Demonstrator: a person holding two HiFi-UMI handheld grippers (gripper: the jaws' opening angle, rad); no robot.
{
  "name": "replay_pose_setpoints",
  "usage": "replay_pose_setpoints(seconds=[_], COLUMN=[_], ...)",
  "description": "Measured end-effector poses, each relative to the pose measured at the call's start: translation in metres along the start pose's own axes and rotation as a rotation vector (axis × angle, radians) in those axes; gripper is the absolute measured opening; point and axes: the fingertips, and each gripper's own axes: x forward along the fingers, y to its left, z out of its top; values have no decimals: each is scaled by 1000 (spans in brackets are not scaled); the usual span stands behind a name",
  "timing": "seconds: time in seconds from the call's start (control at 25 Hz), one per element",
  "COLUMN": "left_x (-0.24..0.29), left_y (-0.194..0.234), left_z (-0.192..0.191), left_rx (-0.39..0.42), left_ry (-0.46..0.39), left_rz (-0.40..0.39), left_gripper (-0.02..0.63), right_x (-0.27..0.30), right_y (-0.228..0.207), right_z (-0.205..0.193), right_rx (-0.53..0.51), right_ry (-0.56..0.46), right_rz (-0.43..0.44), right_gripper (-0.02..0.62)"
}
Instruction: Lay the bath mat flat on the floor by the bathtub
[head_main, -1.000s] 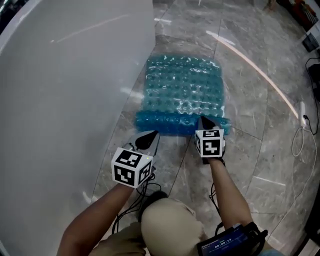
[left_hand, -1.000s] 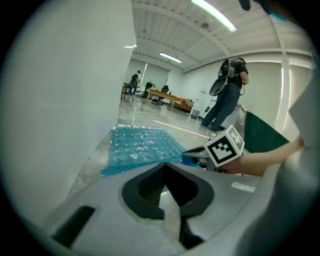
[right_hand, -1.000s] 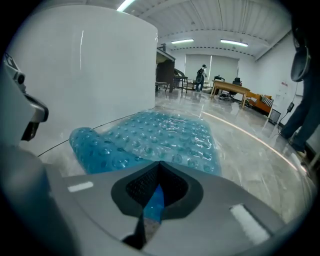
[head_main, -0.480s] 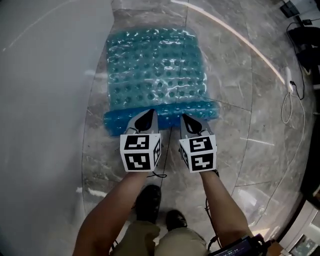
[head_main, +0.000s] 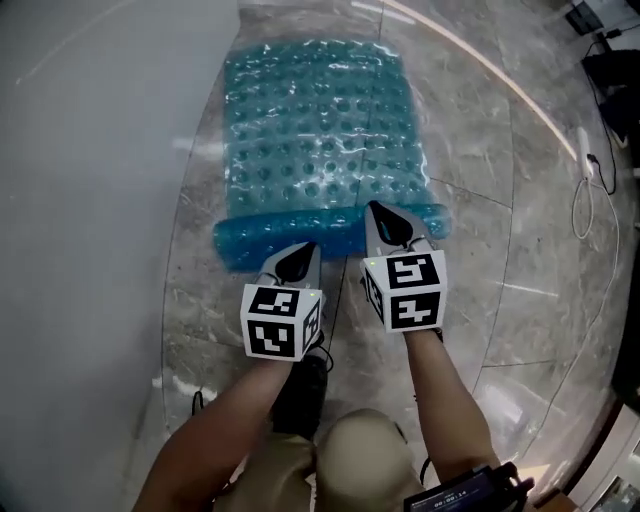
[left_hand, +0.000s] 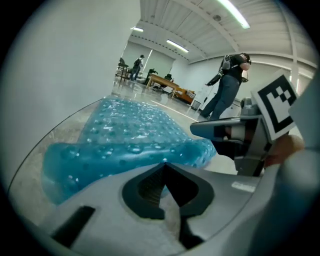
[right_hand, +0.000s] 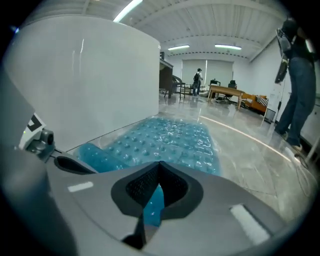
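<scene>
A translucent blue bath mat (head_main: 320, 130) with bumps lies on the marble floor along the white bathtub (head_main: 90, 200). Its near edge is curled into a roll. My left gripper (head_main: 299, 251) is shut, its tips at the roll's near side with nothing seen between them. In the left gripper view the roll (left_hand: 125, 150) bulges just past the closed tips (left_hand: 164, 164). My right gripper (head_main: 386, 213) is shut too, its tips resting over the roll further right. In the right gripper view the mat (right_hand: 170, 137) spreads ahead of the closed tips (right_hand: 160, 163).
A white cable and power strip (head_main: 590, 175) lie on the floor at the far right. My shoes (head_main: 300, 385) stand just behind the grippers. A person in dark clothes (left_hand: 230, 85) stands off to the right, with tables far back.
The left gripper has come down and in from the left to the mat's rolled edge, beside the right gripper. The right gripper shifted a little along the roll. The roll stays curled.
</scene>
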Motion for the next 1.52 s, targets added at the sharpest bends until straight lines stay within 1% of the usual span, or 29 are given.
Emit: replay_pose_setpoints(seconds=[0.04, 0.08, 0.12, 0.16, 0.2, 0.24, 0.28, 0.32, 0.36, 0.4, 0.56, 0.64, 0.72, 0.76, 0.84, 0.92, 1.04, 1.12, 1.2, 1.4, 1.52], left_x=[-4, -9, -16, -25, -34, -40, -44, -45, -46, -45, -40, -37, -37, -39, -45, -51, -59, -68, -80, -117, -148], left_y=[0, -2, -4, -7, -7, -6, -4, -3, -4, -6, -14, -9, -4, -5, -10, -16, -27, -36, -44, -70, -73], left_z=[-10, -17, -20, -19, -16, -13, -12, -10, -9, -6, 3, 2, -5, -9, -20, -32, -47, -54, -59, -57, -52], left_rx=[-5, 12, 52, 95, 113, 94, 51, 8, -17, -19, 25, 24, 5, -1, 18, 29, 19, 23, 20, 10, 6], left_ry=[24, 36, 27, 0, -37, -70, -92, -104, -110, -114, -104, -83, -73, -73, -70, -56, -31, -20, -27, -73, -73], left_rz=[2, -3, -10, -11, -5, 6, 19, 30, 39, 46, 80, 103, 105, 97, 83, 76, 54, 40, 35, 14, 31], left_gripper=[7, 6, 6, 7, 7, 8, 8, 8, 8, 8, 8, 8, 8, 8, 8, 8, 8, 8, 8, 8, 8], right_x=[4, 6, 7, 5, 1, -4, -11, -18, -24, -30, -50, -57, -66, -72, -84, -86, -72, -64, -65, -98, -118], right_y=[1, 1, 2, 3, 6, 9, 12, 15, 18, 21, 32, 37, 41, 42, 39, 34, 27, 26, 31, 44, 52], right_z=[-6, -13, -19, -23, -27, -32, -38, -45, -54, -61, -81, -93, -102, -101, -91, -79, -77, -86, -95, -127, -145], right_rx=[-15, -23, -22, -15, -6, 1, 6, 8, 9, 8, -3, -21, -44, -42, -14, -3, -45, -59, -61, -123, -135], right_ry=[18, 36, 45, 44, 42, 44, 51, 61, 68, 70, 82, 113, 146, 150, 132, 99, 90, 114, 122, 138, 149], right_rz=[-2, -4, -6, -5, -1, 4, 7, 8, 9, 10, 20, 43, 81, 98, 114, 100, 59, 46, 43, 25, 28], right_gripper=[3, 3, 3, 3, 3, 3, 3, 2, 2, 2, 2, 3, 3, 3, 3, 5, 5, 4, 3, 3, 3])
